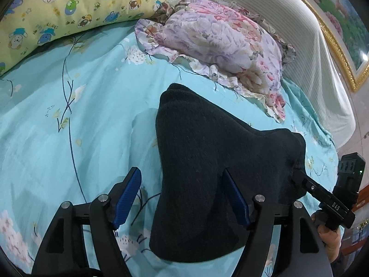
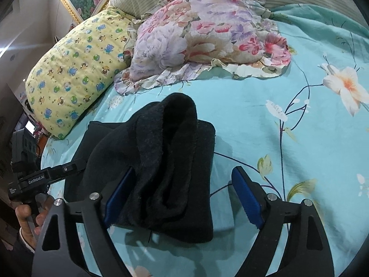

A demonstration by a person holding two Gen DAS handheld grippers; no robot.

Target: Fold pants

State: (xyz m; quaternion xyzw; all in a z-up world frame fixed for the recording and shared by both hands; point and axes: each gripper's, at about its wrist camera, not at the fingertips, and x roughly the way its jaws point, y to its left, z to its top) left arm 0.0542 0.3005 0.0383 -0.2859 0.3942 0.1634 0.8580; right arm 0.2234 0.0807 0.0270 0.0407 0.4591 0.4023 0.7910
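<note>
Dark folded pants [image 1: 207, 161] lie in a bunched stack on the turquoise flowered bedsheet [image 1: 80, 127]. My left gripper [image 1: 182, 196] is open, its blue pads [image 1: 128, 196] wide apart, with the near end of the pants between them, lying against the right pad. The right gripper's fingers [image 1: 322, 194] reach the pants' right edge in that view. In the right wrist view the pants [image 2: 166, 173] sit between my right gripper's [image 2: 182, 196] open pads [image 2: 248, 198], draped against the left pad. The left gripper's body [image 2: 50, 175] shows at the pants' left edge.
A floral pillow [image 1: 219, 46] lies just behind the pants. A yellow bear-print pillow [image 1: 69, 7] lies at the back left. A striped headboard [image 1: 288, 34] and a gold-framed picture [image 1: 341, 34] stand behind. A hand [image 2: 27, 219] holds the left gripper.
</note>
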